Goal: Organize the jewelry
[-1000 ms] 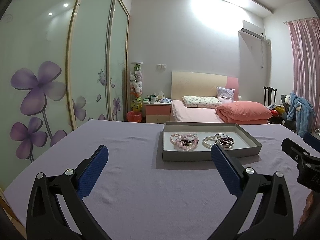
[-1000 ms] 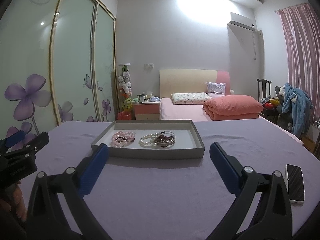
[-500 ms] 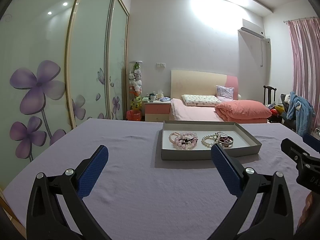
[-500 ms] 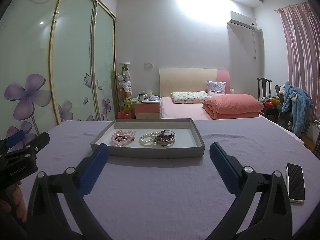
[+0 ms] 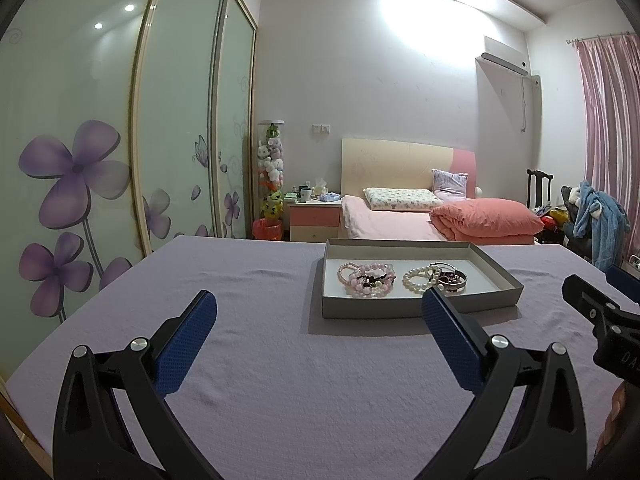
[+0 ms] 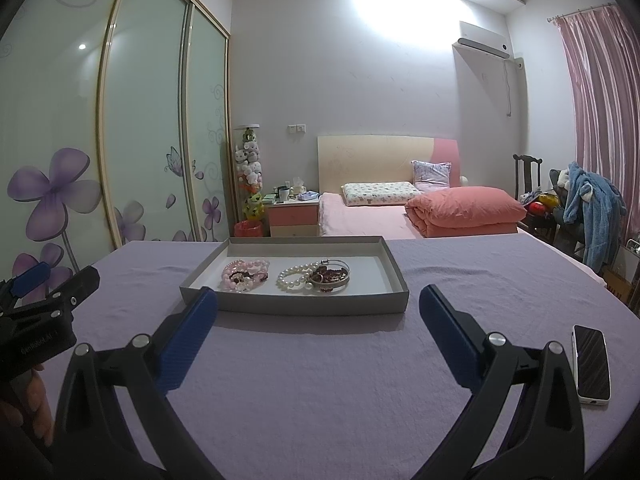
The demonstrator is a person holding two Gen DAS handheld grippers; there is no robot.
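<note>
A shallow grey tray (image 5: 416, 308) (image 6: 296, 303) sits on the purple table cloth. Inside lie pink bead bracelets (image 5: 368, 280) (image 6: 244, 274), a white pearl bracelet (image 5: 418, 278) (image 6: 294, 276) and dark metal bangles (image 5: 452, 278) (image 6: 332, 274). My left gripper (image 5: 318, 320) is open and empty, short of the tray and to its left. My right gripper (image 6: 318, 316) is open and empty, just in front of the tray's near wall. Each gripper shows at the edge of the other's view.
A white-cased phone (image 6: 591, 362) lies on the cloth at the right. The purple cloth (image 5: 248, 288) spreads wide to the left of the tray. A bed (image 5: 400, 216), nightstand and wardrobe doors stand beyond the table.
Both views have shifted only slightly; the tray sits a touch lower and nearer. Both grippers stay open.
</note>
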